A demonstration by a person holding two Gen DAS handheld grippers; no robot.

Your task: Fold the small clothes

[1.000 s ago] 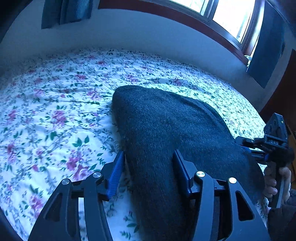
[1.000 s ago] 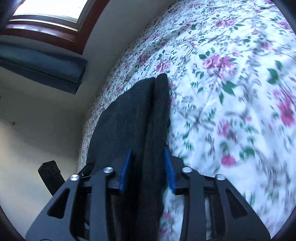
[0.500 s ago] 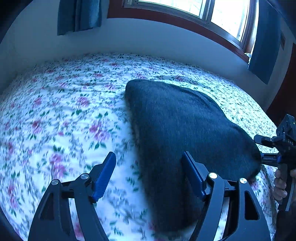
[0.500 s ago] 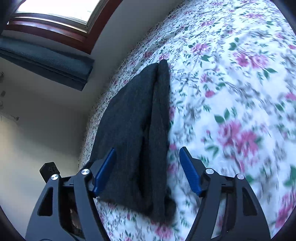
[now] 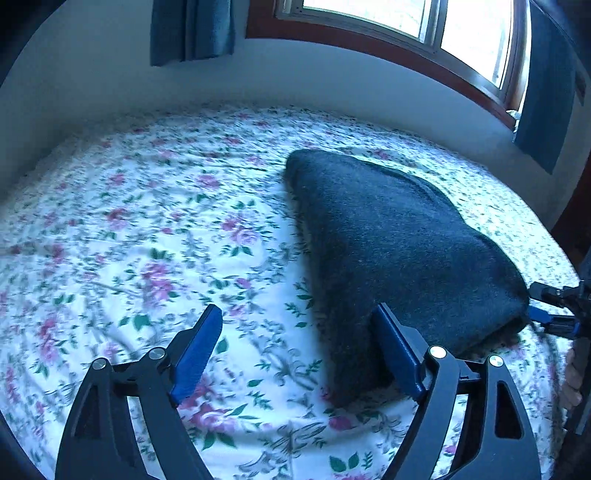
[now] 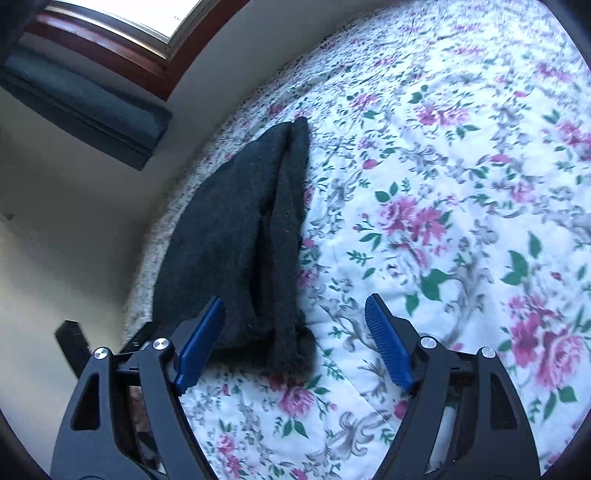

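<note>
Both of your grippers have let go of the dark grey knitted garment (image 5: 399,251) and drawn back from it since a second ago, when each was clamped on a near corner; the cloth now lies folded on the floral-print bed sheet (image 5: 147,240).

From the left wrist view, your left gripper (image 5: 303,350) stands wide open with nothing between its blue-padded fingers (image 5: 197,350). Its right-hand finger sits just beside the garment's near left corner; you cannot tell whether it touches the cloth. The garment runs from that corner away toward the far edge of the bed, under the wood-framed window (image 5: 424,33), and lies nearer the bed's right edge than its left. Blue curtains (image 5: 192,29) hang at both sides of the window. At the right border your right gripper (image 5: 554,310) shows beside the garment's near right corner, with part of your hand (image 5: 570,376) below it.

From the right wrist view, your right gripper (image 6: 295,343) is also spread wide and empty. The garment (image 6: 240,240) lies ahead of its left-hand finger (image 6: 199,347), a doubled fold standing up along the cloth's right side, and its near end rests on the sheet (image 6: 461,203) between the fingers but closer to the left one. It lies along the bed's edge by the pale wall (image 6: 74,240), beneath the curtain (image 6: 85,103).
</note>
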